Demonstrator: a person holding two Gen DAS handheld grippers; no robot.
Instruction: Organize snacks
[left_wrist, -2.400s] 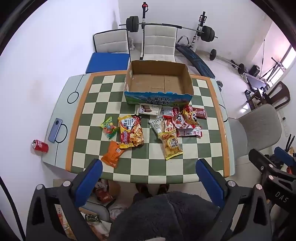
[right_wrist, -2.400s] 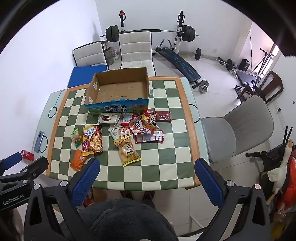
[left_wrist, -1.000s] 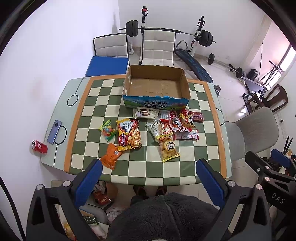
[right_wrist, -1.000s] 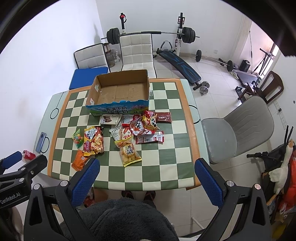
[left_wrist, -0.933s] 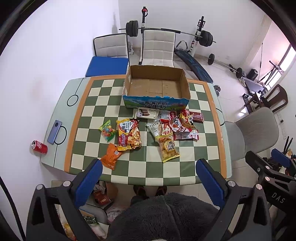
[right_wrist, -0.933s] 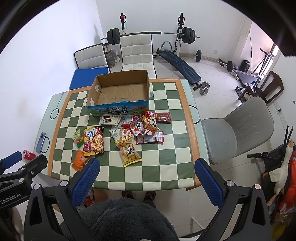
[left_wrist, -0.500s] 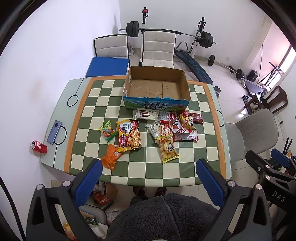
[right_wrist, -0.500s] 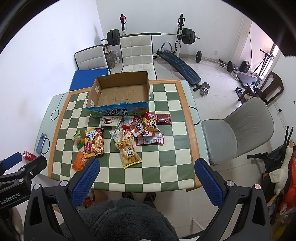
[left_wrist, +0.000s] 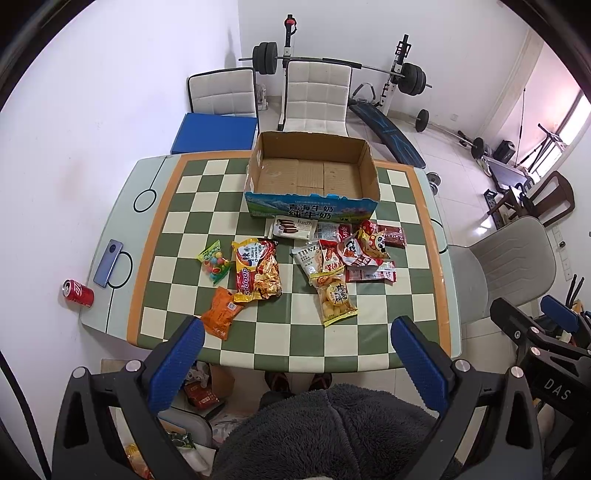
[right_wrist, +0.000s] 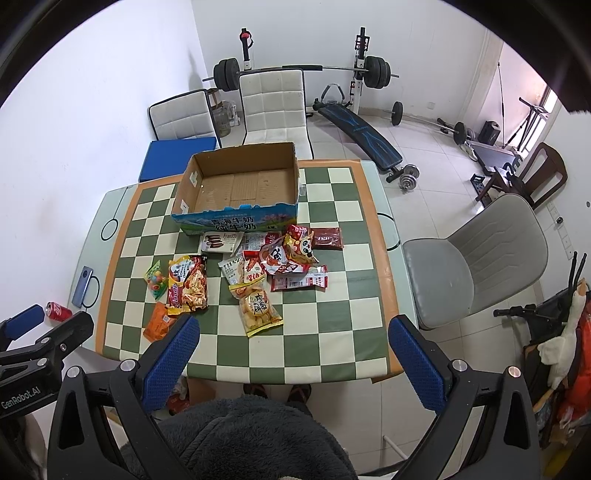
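Note:
An empty cardboard box (left_wrist: 312, 173) (right_wrist: 242, 184) stands at the far side of a green-and-cream checkered table (left_wrist: 406, 295) (right_wrist: 332, 325). Several snack packets lie in front of it: a red noodle bag (left_wrist: 256, 269) (right_wrist: 186, 282), a yellow cracker bag (left_wrist: 334, 297) (right_wrist: 258, 308), an orange packet (left_wrist: 221, 312) (right_wrist: 159, 321), a candy bag (left_wrist: 215, 260) and a pile of red-and-white packets (left_wrist: 354, 247) (right_wrist: 291, 254). My left gripper (left_wrist: 295, 350) and right gripper (right_wrist: 293, 347) hang high above the near table edge, both open and holding nothing.
A phone (left_wrist: 108, 263) lies at the table's left edge, and a red can (left_wrist: 77, 293) stands beside it. Chairs (left_wrist: 314, 96) stand behind the table and a grey chair (right_wrist: 476, 254) to its right. Gym equipment (right_wrist: 354, 70) fills the back. A person's dark fleece (left_wrist: 325, 432) is below.
Both grippers have risen and drawn back slightly, so the table looks a bit smaller. Nothing on the table has moved.

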